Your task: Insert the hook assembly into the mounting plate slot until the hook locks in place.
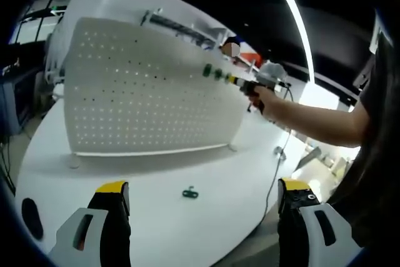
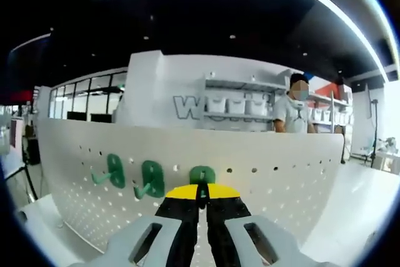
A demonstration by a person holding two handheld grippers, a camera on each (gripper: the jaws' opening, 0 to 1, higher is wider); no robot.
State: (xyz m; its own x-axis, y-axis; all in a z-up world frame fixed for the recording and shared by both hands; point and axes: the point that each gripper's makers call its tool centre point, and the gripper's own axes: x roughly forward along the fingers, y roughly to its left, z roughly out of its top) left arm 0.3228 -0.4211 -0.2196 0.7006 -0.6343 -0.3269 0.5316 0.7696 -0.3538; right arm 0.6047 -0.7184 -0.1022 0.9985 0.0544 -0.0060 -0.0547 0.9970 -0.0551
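The right gripper (image 2: 201,199) was closed on a green hook (image 2: 202,177), pressing it against the upright white pegboard (image 2: 281,167) near its top edge — two more green hooks (image 2: 132,177) hung beside it. The left gripper (image 1: 203,195) stood wide open with nothing held, above the white bench (image 1: 156,173), where a small green hook piece (image 1: 190,192) lay

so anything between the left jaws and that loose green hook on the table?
Nothing visible. The green hook lies alone on the white table, ahead of the open left gripper, with bare tabletop between. The pegboard stands beyond it, not in the path.
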